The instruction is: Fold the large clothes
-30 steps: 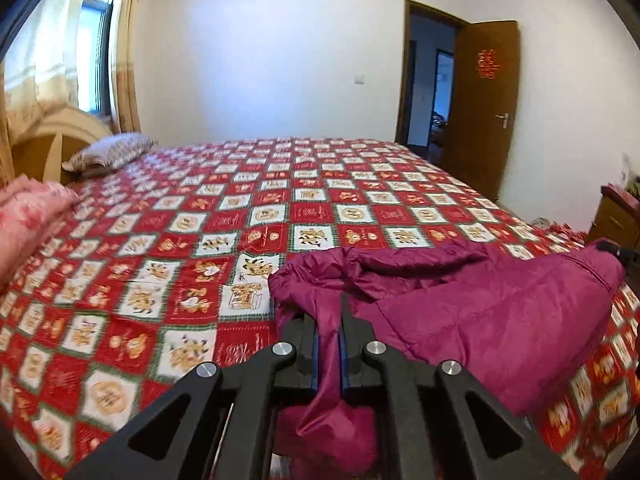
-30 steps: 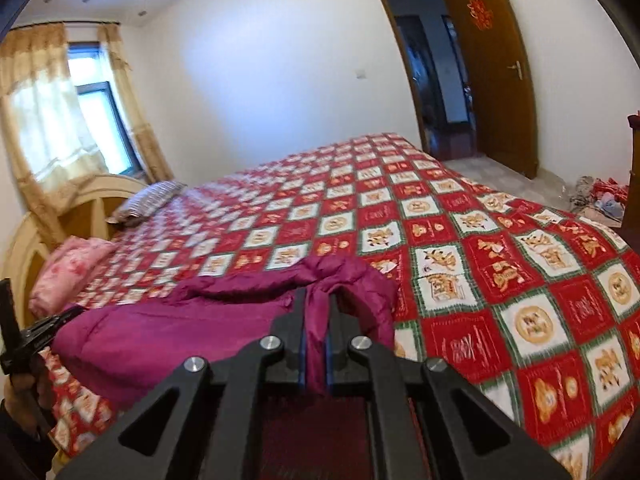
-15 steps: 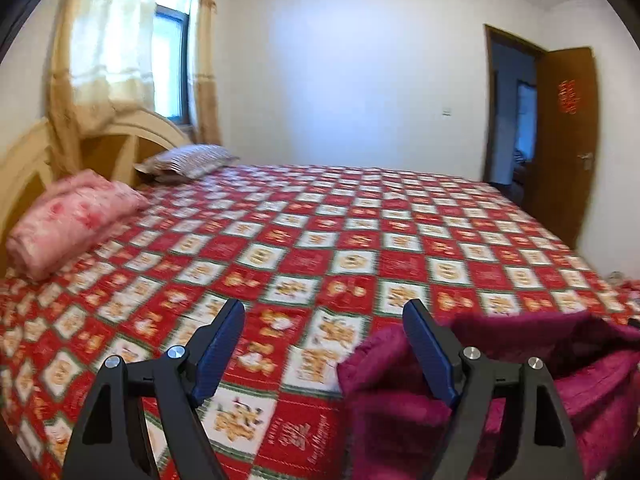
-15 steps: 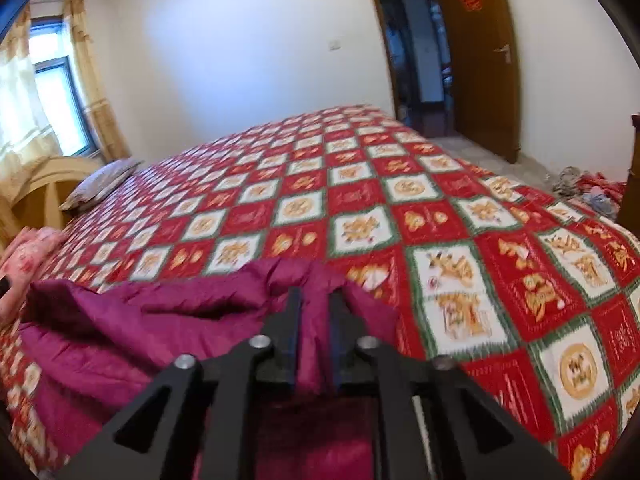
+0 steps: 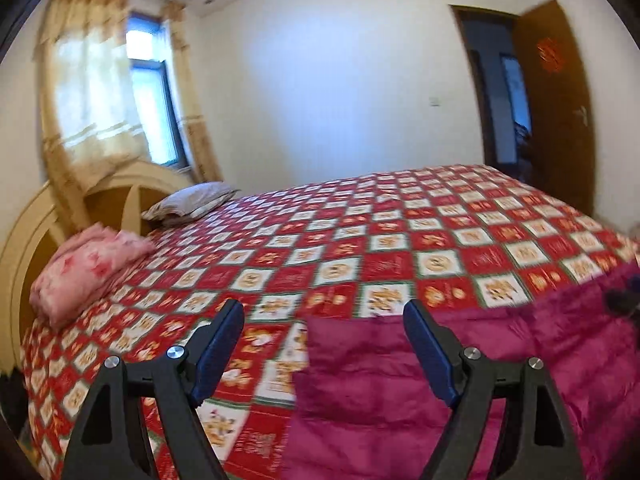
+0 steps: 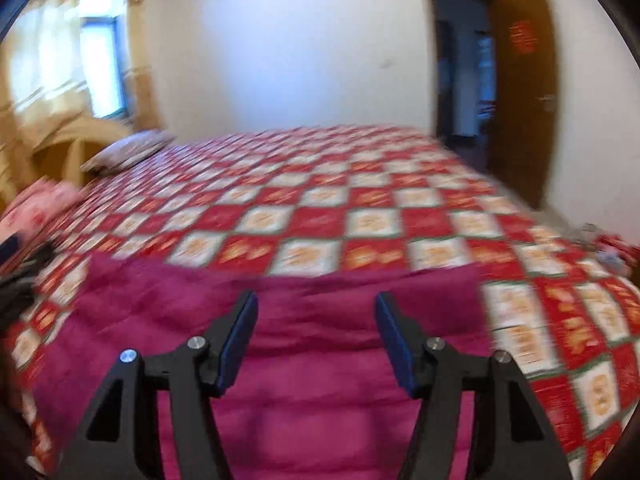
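Observation:
A large magenta padded garment (image 5: 480, 364) lies spread flat on the near edge of the bed. It fills the lower part of the right wrist view (image 6: 320, 360). My left gripper (image 5: 323, 320) is open and empty, raised above the garment's left corner. My right gripper (image 6: 316, 310) is open and empty, raised above the garment's middle. The left gripper shows at the left edge of the right wrist view (image 6: 16, 276). Both views are blurred by motion.
The bed has a red checked bedspread (image 5: 360, 240). A pink folded quilt (image 5: 84, 268) and a grey pillow (image 5: 192, 202) lie by the wooden headboard (image 5: 36, 216). A brown door (image 6: 520, 92) stands open at the right. Clothes (image 6: 612, 246) lie on the floor beyond the bed.
Both grippers were shut on bunched folds of the garment a second ago. The left opened first, then the right. Both have lifted off and the garment now lies flat.

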`<action>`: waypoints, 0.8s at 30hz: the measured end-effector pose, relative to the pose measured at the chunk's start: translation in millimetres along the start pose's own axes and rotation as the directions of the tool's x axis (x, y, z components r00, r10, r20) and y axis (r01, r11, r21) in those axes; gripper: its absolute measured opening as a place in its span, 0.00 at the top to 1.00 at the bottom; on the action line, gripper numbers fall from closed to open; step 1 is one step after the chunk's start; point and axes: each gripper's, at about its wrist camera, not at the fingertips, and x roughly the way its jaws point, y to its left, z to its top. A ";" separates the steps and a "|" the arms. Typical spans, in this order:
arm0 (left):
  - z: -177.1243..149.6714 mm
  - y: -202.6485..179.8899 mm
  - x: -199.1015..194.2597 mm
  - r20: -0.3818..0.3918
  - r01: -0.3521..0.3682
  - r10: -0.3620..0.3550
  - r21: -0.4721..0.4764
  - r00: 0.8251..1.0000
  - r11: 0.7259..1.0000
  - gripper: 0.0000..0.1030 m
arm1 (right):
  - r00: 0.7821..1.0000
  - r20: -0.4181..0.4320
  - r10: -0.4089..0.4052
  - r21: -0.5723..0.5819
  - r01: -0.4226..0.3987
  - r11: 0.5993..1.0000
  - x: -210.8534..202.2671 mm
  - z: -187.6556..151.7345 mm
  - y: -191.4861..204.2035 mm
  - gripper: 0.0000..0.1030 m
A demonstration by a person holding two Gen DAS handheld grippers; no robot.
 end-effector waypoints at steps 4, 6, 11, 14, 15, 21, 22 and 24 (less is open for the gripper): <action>-1.0 -23.5 20.3 -0.045 0.012 -0.010 0.035 0.999 0.999 0.20 | 0.999 -0.050 0.021 -0.099 -0.026 0.995 28.3 -7.4 39.4 0.49; -0.8 -26.0 36.2 -0.089 0.013 -0.010 0.025 0.996 1.000 0.20 | 0.998 -0.070 -0.008 -0.101 0.001 0.995 47.7 -6.2 38.3 0.50; -10.4 -26.5 71.7 -0.160 0.000 0.000 -0.004 0.987 1.000 0.20 | 0.991 -0.104 -0.080 -0.055 0.075 0.996 80.9 -6.0 17.4 0.50; -22.3 -25.5 92.4 -0.205 -0.001 -0.006 -0.033 0.979 0.999 0.20 | 0.991 -0.119 -0.064 -0.010 0.064 0.998 91.4 -12.3 8.1 0.50; -25.9 -25.9 98.7 -0.222 0.002 -0.011 -0.042 0.975 0.999 0.20 | 0.991 -0.121 -0.059 -0.002 0.059 0.998 90.9 -14.0 7.4 0.50; -43.3 -28.8 124.9 -0.295 0.004 -0.027 -0.078 0.955 0.997 0.20 | 0.993 -0.114 -0.029 0.012 0.031 0.999 100.4 -14.2 6.4 0.50; -44.6 -29.3 128.1 -0.306 0.004 -0.028 -0.080 0.952 0.997 0.20 | 0.993 -0.115 -0.024 0.016 0.026 1.000 102.6 -14.0 5.5 0.50; -46.3 -29.0 132.8 -0.323 0.004 -0.031 -0.085 0.946 0.996 0.20 | 0.992 -0.122 -0.014 0.026 0.018 1.000 107.5 -14.0 3.6 0.50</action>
